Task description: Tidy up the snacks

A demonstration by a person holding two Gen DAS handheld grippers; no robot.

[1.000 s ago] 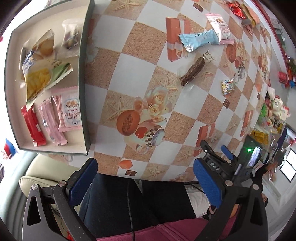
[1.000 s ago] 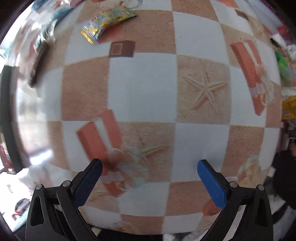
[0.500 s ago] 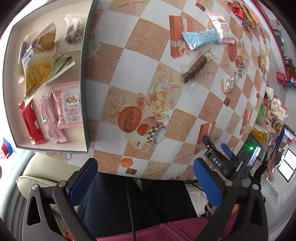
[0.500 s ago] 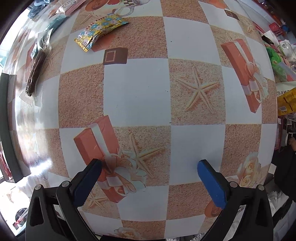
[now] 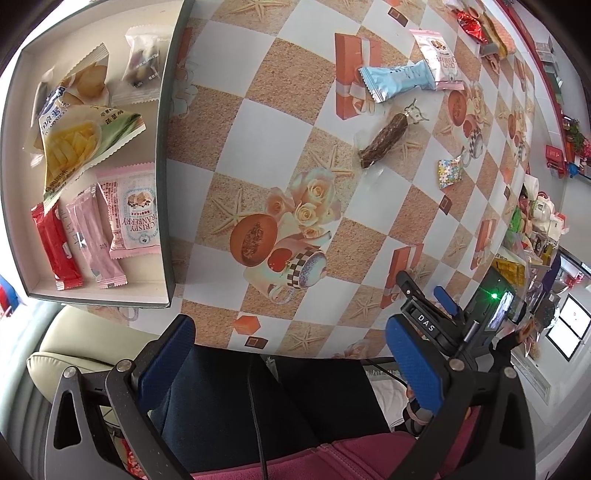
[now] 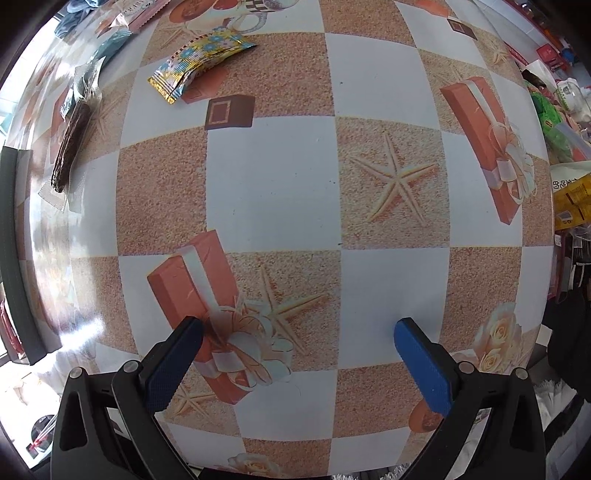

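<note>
A dark-rimmed white box (image 5: 164,155) at the left holds several snack packets, among them a pink cranberry packet (image 5: 133,214) and a red stick (image 5: 55,247). Loose on the checkered tablecloth lie a brown bar in clear wrap (image 5: 384,140), a light blue packet (image 5: 397,79), a pink packet (image 5: 439,59) and a small flowery gold packet (image 5: 448,171). My left gripper (image 5: 290,336) is open and empty, above the table's near edge. My right gripper (image 6: 297,332) is open and empty over the tablecloth. The gold packet (image 6: 199,59) and brown bar (image 6: 72,144) lie far left of it.
The person's lap (image 5: 258,406) lies below the table edge. The other gripper's body (image 5: 443,321) shows at the right of the left wrist view. Red and orange packets (image 5: 480,26) lie far back. Cluttered goods (image 6: 569,140) stand beyond the table's right edge.
The left gripper has pulled back slightly, so box and table look a little farther. The right gripper has moved over the tablecloth, and its view is sharp now after motion blur.
</note>
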